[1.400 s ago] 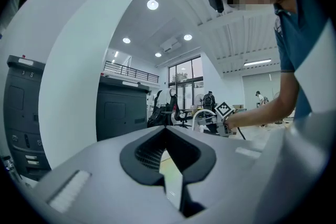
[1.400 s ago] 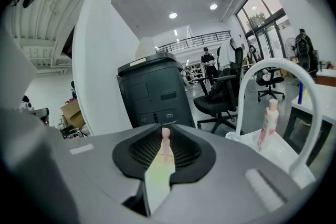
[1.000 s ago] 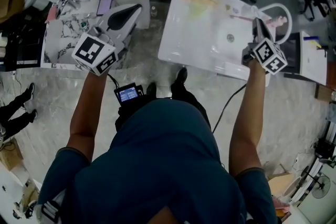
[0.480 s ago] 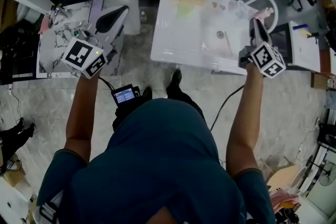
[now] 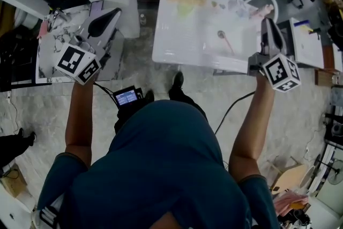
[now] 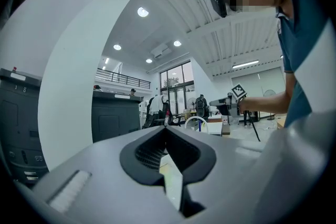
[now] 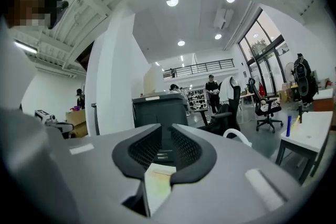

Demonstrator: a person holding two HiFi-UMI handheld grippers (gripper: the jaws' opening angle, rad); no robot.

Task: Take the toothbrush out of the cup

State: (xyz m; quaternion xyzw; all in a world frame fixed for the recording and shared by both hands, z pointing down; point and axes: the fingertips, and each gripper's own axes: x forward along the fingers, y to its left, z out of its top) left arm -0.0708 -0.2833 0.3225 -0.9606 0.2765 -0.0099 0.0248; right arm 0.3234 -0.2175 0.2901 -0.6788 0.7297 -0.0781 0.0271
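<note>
Right gripper (image 7: 167, 127): jaws slightly apart, nothing between them. Left gripper (image 6: 166, 126): jaws together, empty. Toothbrush (image 5: 226, 43): lying flat on the white table (image 5: 182, 40), just left of the right gripper. A dark cabinet (image 7: 157, 110) stands ahead of the right jaws; a marbled table (image 5: 51, 53) lies under the left gripper.

Teal shirt (image 5: 161, 169); grey left gripper (image 5: 113, 12), right gripper (image 5: 269, 24); black-white marker cubes (image 5: 78, 63) (image 5: 281, 72).
</note>
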